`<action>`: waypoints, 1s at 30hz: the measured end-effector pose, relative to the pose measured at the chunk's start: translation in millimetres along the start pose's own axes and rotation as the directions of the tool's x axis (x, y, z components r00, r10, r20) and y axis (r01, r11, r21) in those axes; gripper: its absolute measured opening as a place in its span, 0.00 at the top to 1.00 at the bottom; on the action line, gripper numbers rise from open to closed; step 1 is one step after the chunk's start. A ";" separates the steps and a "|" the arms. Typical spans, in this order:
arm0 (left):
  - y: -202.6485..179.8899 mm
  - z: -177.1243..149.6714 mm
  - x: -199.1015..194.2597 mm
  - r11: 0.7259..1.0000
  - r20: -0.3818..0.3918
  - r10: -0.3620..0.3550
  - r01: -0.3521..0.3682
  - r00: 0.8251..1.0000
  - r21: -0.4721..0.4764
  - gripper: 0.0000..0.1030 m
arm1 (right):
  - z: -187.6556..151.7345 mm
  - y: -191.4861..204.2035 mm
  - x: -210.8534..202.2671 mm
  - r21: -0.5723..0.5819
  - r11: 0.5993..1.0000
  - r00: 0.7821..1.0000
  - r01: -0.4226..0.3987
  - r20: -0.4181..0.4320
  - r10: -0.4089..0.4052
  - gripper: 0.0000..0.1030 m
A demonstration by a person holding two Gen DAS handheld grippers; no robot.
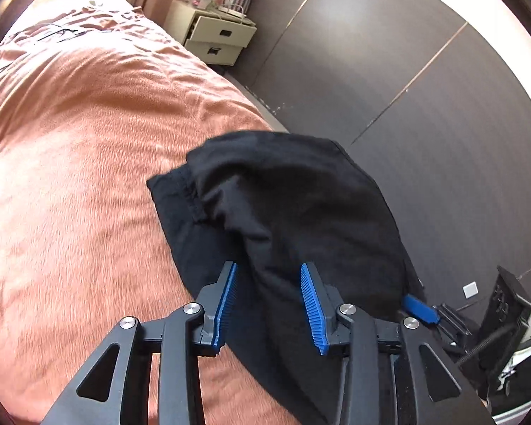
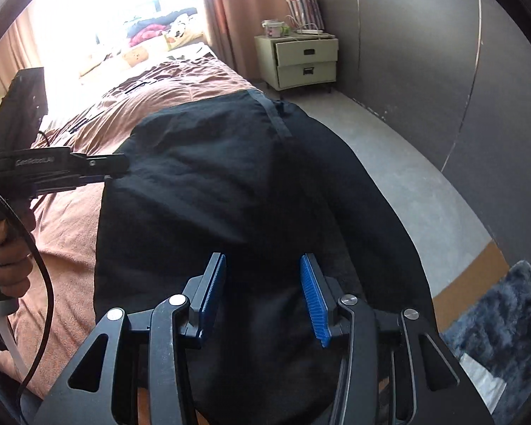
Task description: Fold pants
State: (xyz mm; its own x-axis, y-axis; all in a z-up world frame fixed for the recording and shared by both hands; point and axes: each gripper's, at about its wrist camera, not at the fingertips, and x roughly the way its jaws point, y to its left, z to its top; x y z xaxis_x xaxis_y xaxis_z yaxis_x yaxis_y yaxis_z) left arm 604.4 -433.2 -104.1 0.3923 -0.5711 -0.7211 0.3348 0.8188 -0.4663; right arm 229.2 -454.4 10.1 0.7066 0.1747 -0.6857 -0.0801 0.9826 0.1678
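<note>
Black pants [image 1: 283, 194] lie bunched on the bed's near right side, with one part hanging over the edge. In the right wrist view the pants [image 2: 212, 177] fill the middle, a grey waistband strip at their far end. My left gripper [image 1: 269, 267] hovers over the pants, jaws apart, dark cloth below and between the blue pads with no pad pressing on it. My right gripper [image 2: 262, 258] is likewise open above the cloth. The left gripper [image 2: 118, 167], held by a hand [image 2: 7, 258], reaches the pants' left edge. A pad of the right gripper [image 1: 419, 306] shows at the pants' right.
The bed [image 1: 88, 141] has a rumpled orange-brown cover. A pale two-drawer nightstand [image 2: 301, 60] stands past the bed's far corner with a striped bag [image 2: 308, 7] on it. Dark wardrobe panels [image 1: 407, 71] line the right, above a grey floor [image 2: 389, 163] and a blue rug [image 2: 506, 318].
</note>
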 end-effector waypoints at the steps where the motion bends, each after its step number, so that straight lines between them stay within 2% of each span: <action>1: -2.5 -3.6 -2.7 1.000 -0.005 0.007 -0.007 1.000 0.009 0.62 | -5.0 -2.9 -5.9 0.009 1.000 1.000 0.011 -0.006 -0.011 0.60; 5: -10.8 -19.3 -16.9 0.998 -0.016 0.028 -0.028 0.999 0.047 0.57 | -21.8 1.7 -27.2 0.005 0.997 0.996 0.075 -0.051 -0.074 0.60; 9: -20.2 -33.5 -40.2 0.997 0.005 0.040 -0.040 0.999 0.059 0.40 | -28.4 6.4 -67.5 0.038 0.996 0.995 0.076 -0.059 -0.074 0.60; 15: -38.7 -40.9 -64.0 0.993 0.024 0.042 -0.044 0.999 0.110 0.27 | -39.7 15.2 -123.3 0.075 0.996 0.998 0.053 -0.036 -0.050 0.60; 17: -45.5 -43.4 -75.3 0.991 0.038 0.042 -0.046 0.998 0.125 0.23 | -42.9 19.3 -144.3 0.078 0.996 0.998 0.054 -0.028 -0.052 0.48; 21: -59.3 -52.5 -103.3 0.988 0.060 0.028 -0.036 0.998 0.149 0.09 | -32.7 27.6 -145.5 0.074 0.996 0.999 0.046 0.013 -0.047 0.30; 23: -65.5 -56.3 -115.5 0.985 0.076 0.030 -0.042 0.997 0.167 0.05 | -30.2 33.1 -143.3 0.081 0.996 0.998 0.047 0.031 -0.049 0.21; 30: -77.8 -70.6 -155.3 0.979 0.116 0.013 -0.036 0.993 0.200 0.04 | -30.5 50.0 -172.4 0.081 0.995 0.996 0.053 0.064 -0.058 0.19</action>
State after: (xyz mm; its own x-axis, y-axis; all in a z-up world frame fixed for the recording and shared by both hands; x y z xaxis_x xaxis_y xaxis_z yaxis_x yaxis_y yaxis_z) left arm 456.9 -404.0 8.0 0.4930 -0.5635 -0.6629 0.4852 0.8105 -0.3281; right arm 82.0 -433.4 115.1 0.7533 0.1131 -0.6478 0.0146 0.9820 0.1885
